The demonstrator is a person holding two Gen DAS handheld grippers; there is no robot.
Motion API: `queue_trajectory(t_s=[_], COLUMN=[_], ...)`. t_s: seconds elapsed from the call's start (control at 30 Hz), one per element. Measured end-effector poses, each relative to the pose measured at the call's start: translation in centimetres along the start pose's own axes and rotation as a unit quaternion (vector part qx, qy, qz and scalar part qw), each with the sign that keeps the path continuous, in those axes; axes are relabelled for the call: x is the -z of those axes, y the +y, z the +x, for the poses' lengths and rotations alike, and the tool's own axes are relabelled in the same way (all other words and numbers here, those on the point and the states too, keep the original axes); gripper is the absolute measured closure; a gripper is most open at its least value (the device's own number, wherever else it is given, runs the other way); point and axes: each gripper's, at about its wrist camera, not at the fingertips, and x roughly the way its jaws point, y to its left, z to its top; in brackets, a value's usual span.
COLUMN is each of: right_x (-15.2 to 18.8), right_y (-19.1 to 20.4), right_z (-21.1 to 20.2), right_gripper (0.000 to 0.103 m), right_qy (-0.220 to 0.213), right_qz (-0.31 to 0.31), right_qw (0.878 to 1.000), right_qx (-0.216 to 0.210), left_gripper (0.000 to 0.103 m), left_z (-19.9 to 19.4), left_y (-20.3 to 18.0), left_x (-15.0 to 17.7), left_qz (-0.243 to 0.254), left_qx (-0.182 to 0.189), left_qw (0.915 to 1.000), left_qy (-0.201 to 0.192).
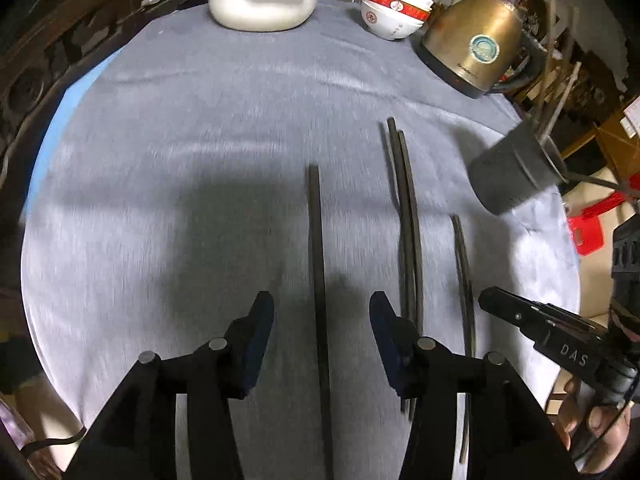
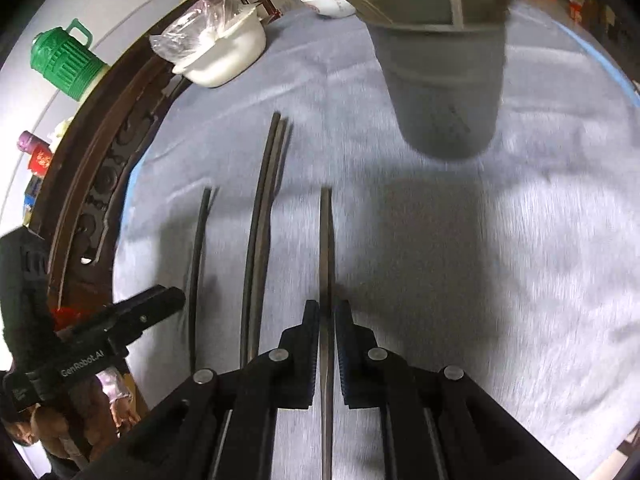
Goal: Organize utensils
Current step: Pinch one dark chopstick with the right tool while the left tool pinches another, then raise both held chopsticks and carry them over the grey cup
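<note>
Two cameras, each riding on a gripper, looking steeply down and forward, close over the grey cloth (image 1: 200, 128). Both showing the same dark chopsticks (image 1: 406, 216), grey cup (image 2: 442, 80) and white bowl (image 1: 260, 4) (from slightly different sides).

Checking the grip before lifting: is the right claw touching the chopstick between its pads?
Touching. In the right wrist view, the right claw has both pads closed against the chopstick, no gap.

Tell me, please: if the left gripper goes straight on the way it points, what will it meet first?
Most likely the single dark chopstick, which lies on the grey cloth and runs between the left gripper's open jaws. Depth is unclear, so it may reach the cloth beside it instead.
</note>
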Motion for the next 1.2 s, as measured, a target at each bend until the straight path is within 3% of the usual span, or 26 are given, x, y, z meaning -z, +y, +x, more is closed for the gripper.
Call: queue_trajectory(t_s=[0.17, 0.23, 0.27, 0.3, 0.63, 0.93, 1.0, 1.07, 1.2], right_x=[-1.8, -2.0, -2.0, -2.0, -2.5, -3.2, -3.3, -2.5, 0.0], right_y=[0.8, 0.9, 1.0, 1.1, 1.2, 1.9, 2.0, 2.2, 3.1], right_z=[1.8, 2.5, 2.5, 2.5, 3.1, 3.6, 3.7, 3.2, -1.1], right_gripper=[0.092, 0.092, 0.092, 0.093, 0.094, 0.094, 0.095, 0.096, 0.096], right_qy=[0.016, 0.023, 0.022, 0.024, 0.054, 0.085, 0.080, 0.062, -0.023], right_qz=[-0.011, -0.015, -0.022, -0.025, -0.056, -0.082, -0.076, -0.076, -0.076], right_qw=[1.000, 0.999, 0.999, 0.999, 0.996, 0.992, 0.993, 0.994, 0.997], right_qx=[0.020, 0.029, 0.032, 0.034, 0.035, 0.047, 0.043, 0.038, 0.004], left_gripper=[0.054, 0.076, 0.093, 0.097, 0.097, 0.096, 0.097, 0.097, 0.097], left_z=[1.9, 2.7, 2.8, 2.9, 2.0, 3.4, 3.3, 2.0, -2.2], left_y=[-0.2, -0.4, -0.5, -0.6, 1.6, 0.8, 1.2, 2.2, 2.9], left_x=[-1.9, -2.4, -2.6, -2.7, -1.5, -4.2, -4.3, -3.9, -3.1], left_qz=[0.005, 0.005, 0.012, 0.016, 0.001, 0.031, 0.017, 0.005, -0.006], left_qx=[-0.020, -0.031, -0.045, -0.040, 0.006, -0.006, 0.005, 0.020, 0.041], left_qw=[0.9993, 0.9986, 0.9982, 0.9980, 0.9956, 0.9906, 0.9915, 0.9949, 0.9991], left_qy=[0.032, 0.043, 0.039, 0.046, 0.093, 0.133, 0.129, 0.099, -0.001])
